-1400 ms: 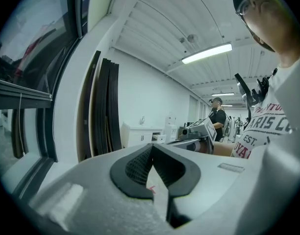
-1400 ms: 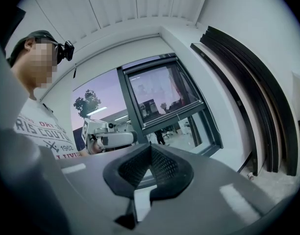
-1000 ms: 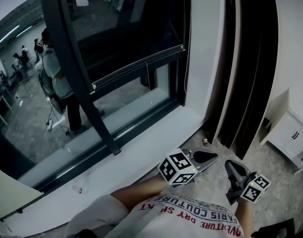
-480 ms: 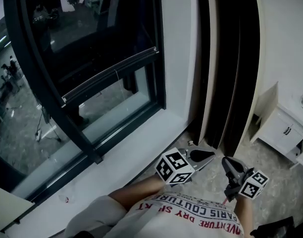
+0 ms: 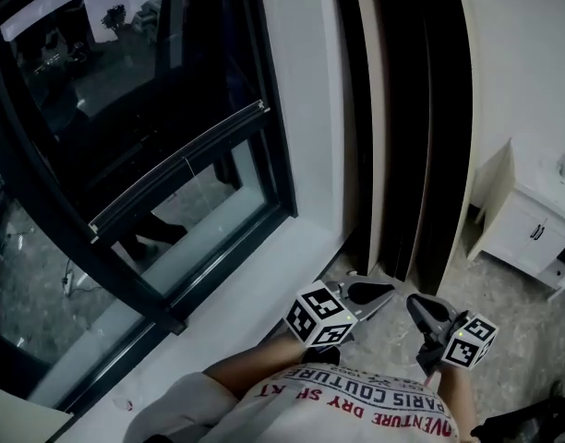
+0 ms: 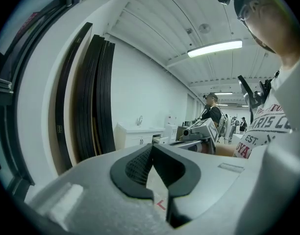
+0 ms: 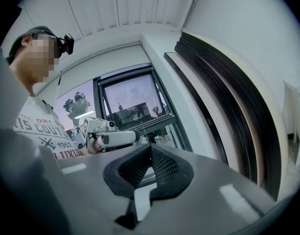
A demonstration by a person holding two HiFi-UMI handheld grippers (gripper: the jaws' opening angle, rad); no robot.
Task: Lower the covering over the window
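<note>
The window (image 5: 126, 137) fills the left of the head view, with a dark frame. A pale horizontal rail (image 5: 176, 166) crosses the pane partway up; the pane above it looks darker, and a thin cord hangs from it. In the right gripper view the same window (image 7: 135, 102) is ahead, and the rail (image 7: 155, 125) runs just above my jaws. My left gripper (image 5: 386, 291) is low in front of me, shut and empty, its pads meeting (image 6: 152, 148). The right gripper (image 5: 416, 303) is beside it, also shut on nothing (image 7: 151, 150). Both are well away from the window.
A white sill (image 5: 255, 293) runs under the window. Tall dark boards (image 5: 416, 127) lean against the wall to its right. A white cabinet (image 5: 527, 224) stands at the far right. Other people and desks (image 6: 213, 114) are behind me.
The head view has swung, so the window has slid left and the boards and cabinet toward the centre. Both grippers stay low, shut, and almost where they were.
</note>
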